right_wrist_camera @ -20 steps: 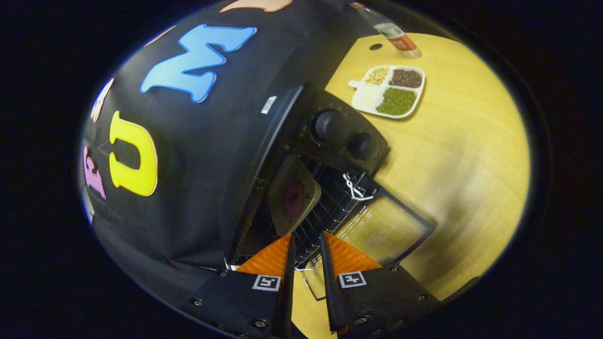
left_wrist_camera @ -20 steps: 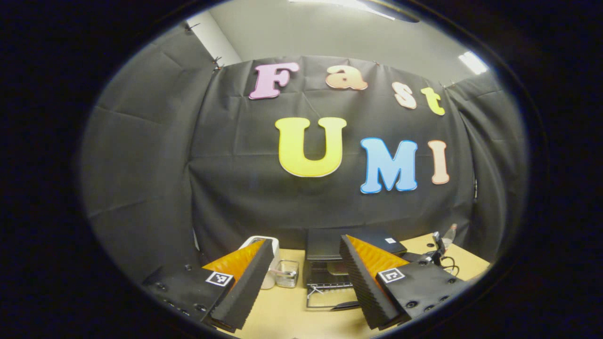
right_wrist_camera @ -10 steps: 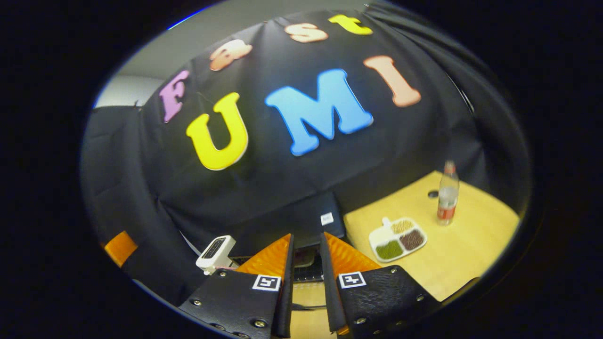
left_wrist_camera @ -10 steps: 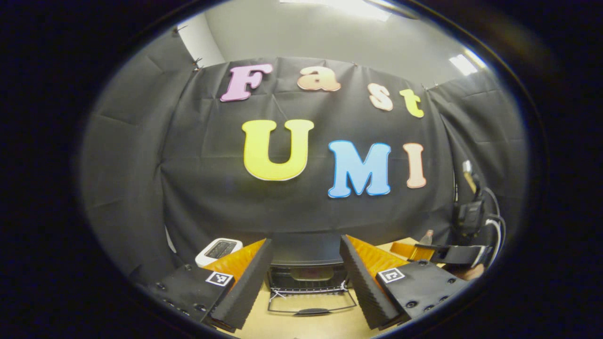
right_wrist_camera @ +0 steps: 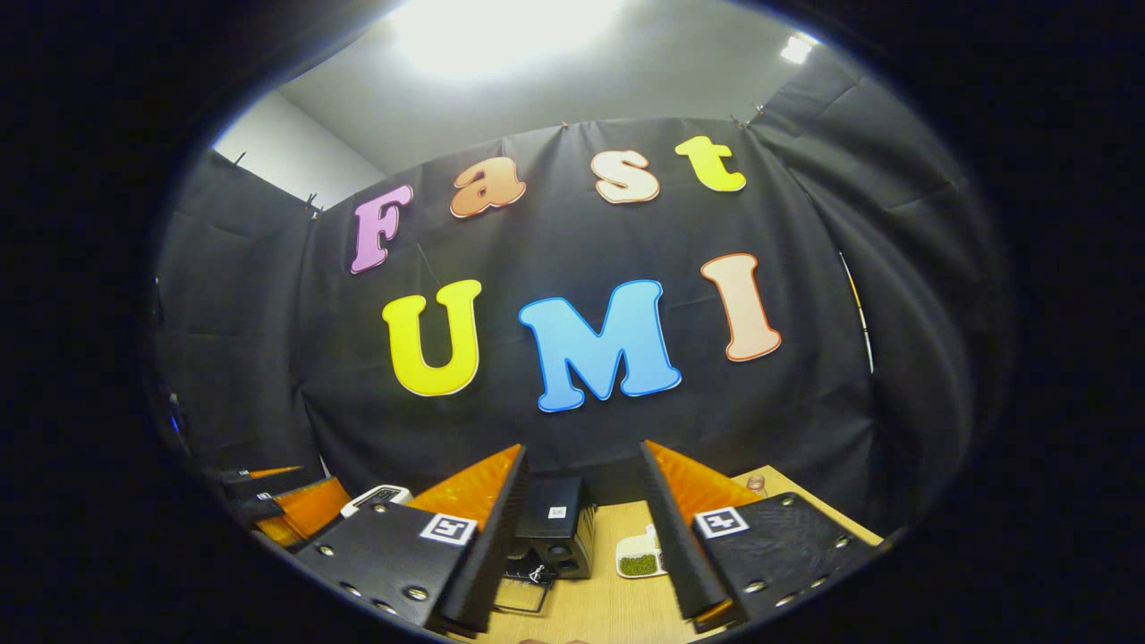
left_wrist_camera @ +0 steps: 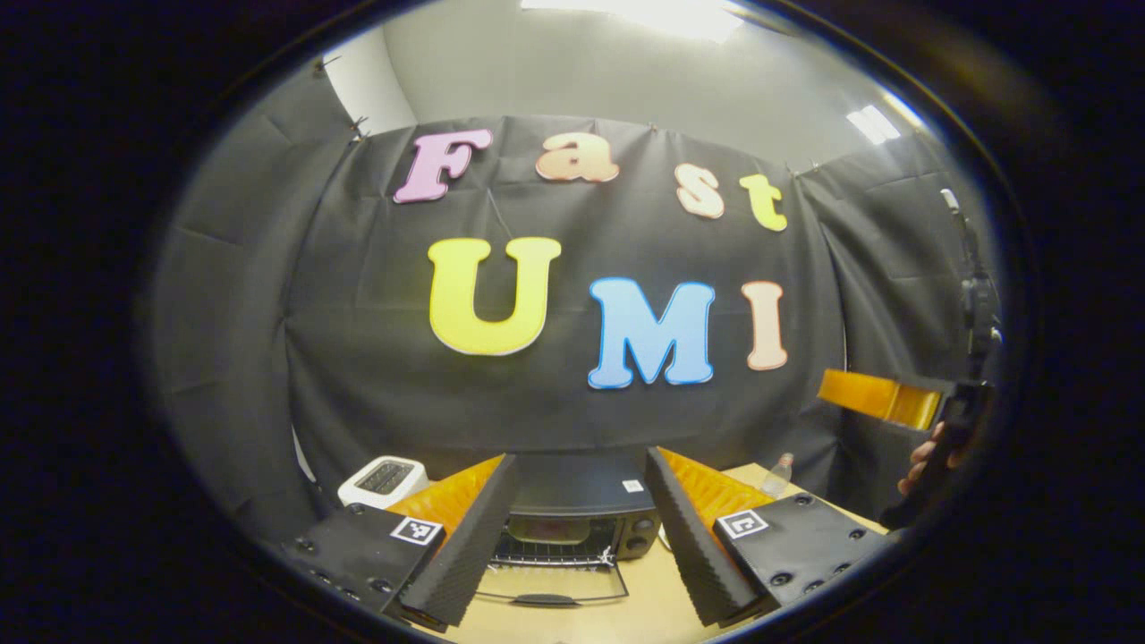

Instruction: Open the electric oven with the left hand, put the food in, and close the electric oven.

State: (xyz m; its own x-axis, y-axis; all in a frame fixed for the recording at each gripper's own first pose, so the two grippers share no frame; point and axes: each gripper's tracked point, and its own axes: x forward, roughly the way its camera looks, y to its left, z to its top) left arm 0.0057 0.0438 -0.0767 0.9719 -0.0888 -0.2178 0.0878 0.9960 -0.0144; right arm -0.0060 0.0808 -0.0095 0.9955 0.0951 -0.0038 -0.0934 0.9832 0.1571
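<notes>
The black electric oven [left_wrist_camera: 581,501] stands on the wooden table, far beyond my left gripper [left_wrist_camera: 580,458], which is open and holds nothing. Its glass door [left_wrist_camera: 550,586] lies folded down, and a pale dish of food [left_wrist_camera: 547,529] sits on the rack inside. In the right gripper view the oven [right_wrist_camera: 556,528] is small and low, with its door [right_wrist_camera: 514,595] down. My right gripper [right_wrist_camera: 581,450] is open wide and empty, raised well above the table. An orange finger [left_wrist_camera: 881,398] of it and the hand [left_wrist_camera: 926,456] holding it show at the left gripper view's right edge.
A white toaster [left_wrist_camera: 383,480] stands left of the oven. A divided tray of beans [right_wrist_camera: 640,559] and a bottle [left_wrist_camera: 776,474] sit to the oven's right on the table [right_wrist_camera: 608,613]. The left gripper's orange finger [right_wrist_camera: 304,505] shows low at the left.
My right gripper has pulled back and up from the oven mouth, levelled out, and gone from nearly shut to open wide. The left gripper has drawn back, so the oven looks smaller.
</notes>
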